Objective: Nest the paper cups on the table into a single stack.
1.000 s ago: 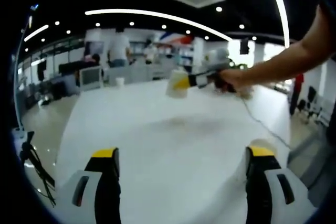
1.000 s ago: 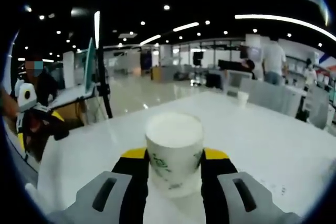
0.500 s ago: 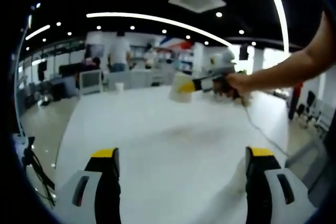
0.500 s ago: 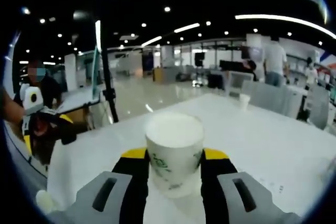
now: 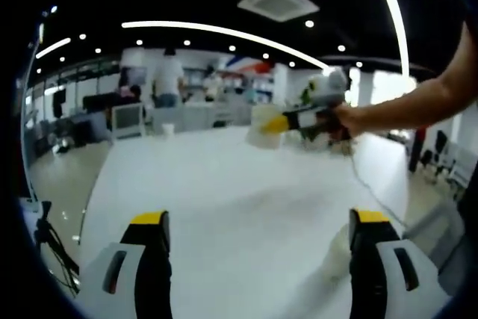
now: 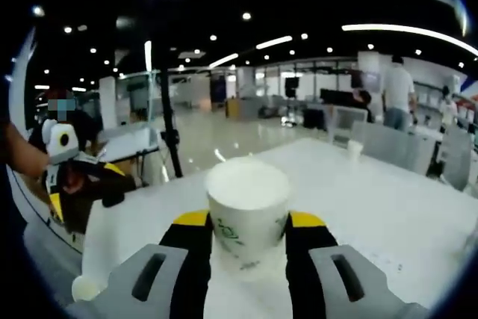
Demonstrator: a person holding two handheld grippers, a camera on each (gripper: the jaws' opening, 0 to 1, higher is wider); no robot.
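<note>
so: one cup in your right tongs, more cups waiting on the table

your right gripper (image 6: 249,233) is clenched on a white paper cup (image 6: 247,211), its yellow-tipped jaws pressed against both sides of the cup, which stands upright between them above the white table (image 6: 388,214). the cup carries a green printed mark low on its side; it is too blurred to read. you cannot see into the cup from here, since its top reads as a plain pale disc.

the right gripper view also gives you a second small cup (image 6: 354,149) standing far off on the table toward the back, and a pale round cup (image 6: 84,287) near the table's near-left corner. your left gripper (image 6: 82,184) shows at the left edge of that view, held off the side of the table.

the left gripper view tells you something different: your left gripper (image 5: 261,229) is released, jaws wide apart with only bare table (image 5: 224,199) between them. across the table, your right gripper (image 5: 287,121) comes in from the right with the cup (image 5: 263,126) held out sideways at its tip, clear above the tabletop. a distant small cup (image 5: 169,128) stands at the table's far edge. behind it, a person in a white shirt (image 5: 167,78) stands among desks.
</note>
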